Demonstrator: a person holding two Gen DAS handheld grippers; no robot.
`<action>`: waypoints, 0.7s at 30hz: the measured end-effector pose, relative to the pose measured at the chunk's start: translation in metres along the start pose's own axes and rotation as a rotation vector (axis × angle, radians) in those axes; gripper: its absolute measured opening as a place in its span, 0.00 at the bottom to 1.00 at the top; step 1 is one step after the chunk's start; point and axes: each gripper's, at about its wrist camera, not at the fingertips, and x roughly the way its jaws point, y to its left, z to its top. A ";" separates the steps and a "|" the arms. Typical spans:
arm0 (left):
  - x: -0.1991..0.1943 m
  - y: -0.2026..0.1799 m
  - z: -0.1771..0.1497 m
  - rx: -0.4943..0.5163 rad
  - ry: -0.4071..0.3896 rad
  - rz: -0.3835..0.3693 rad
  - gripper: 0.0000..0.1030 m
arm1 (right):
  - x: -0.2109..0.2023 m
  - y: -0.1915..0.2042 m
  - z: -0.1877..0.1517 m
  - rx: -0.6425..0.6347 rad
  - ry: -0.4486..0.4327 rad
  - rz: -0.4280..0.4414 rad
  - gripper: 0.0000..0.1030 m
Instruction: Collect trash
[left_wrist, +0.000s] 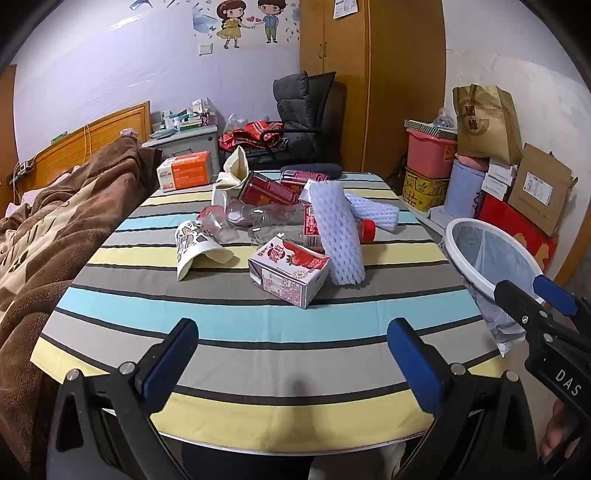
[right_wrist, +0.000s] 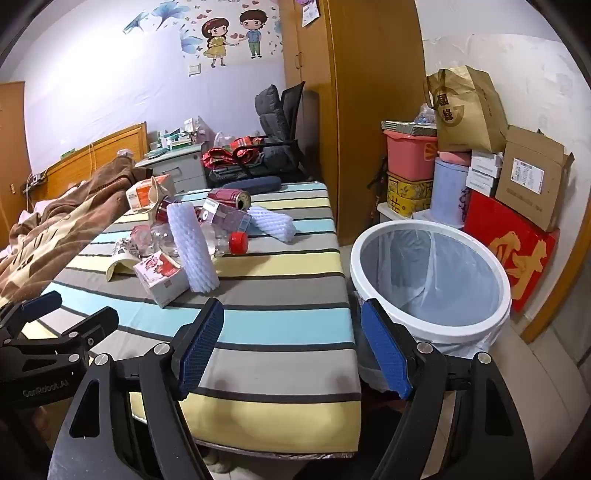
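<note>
A pile of trash lies mid-table on the striped cloth (left_wrist: 258, 332): a strawberry milk carton (left_wrist: 288, 271), a crushed paper cup (left_wrist: 195, 249), a clear plastic bottle with a red cap (left_wrist: 273, 221), white foam sleeves (left_wrist: 338, 236), red cans (left_wrist: 269, 190). The pile also shows in the right wrist view, with the carton (right_wrist: 162, 275) and a foam sleeve (right_wrist: 192, 247). A white-rimmed bin (right_wrist: 432, 280) with a clear liner stands right of the table. My left gripper (left_wrist: 291, 350) is open and empty above the table's near edge. My right gripper (right_wrist: 291, 347) is open and empty at the table's right near corner, beside the bin.
An orange box (left_wrist: 186, 170) sits at the table's far left. A bed with a brown blanket (left_wrist: 55, 221) runs along the left. A black chair (left_wrist: 306, 118), a wardrobe (left_wrist: 369, 85) and stacked boxes and bags (right_wrist: 480, 166) stand behind.
</note>
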 end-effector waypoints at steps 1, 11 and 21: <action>0.000 0.000 0.000 0.000 -0.003 0.002 1.00 | -0.001 0.001 0.000 -0.001 -0.004 0.000 0.76; -0.006 0.002 0.001 -0.023 -0.014 -0.008 1.00 | -0.004 0.004 0.003 -0.012 -0.012 -0.004 0.76; -0.011 0.004 0.005 -0.029 -0.017 -0.001 1.00 | -0.003 0.006 0.002 -0.015 -0.009 -0.007 0.76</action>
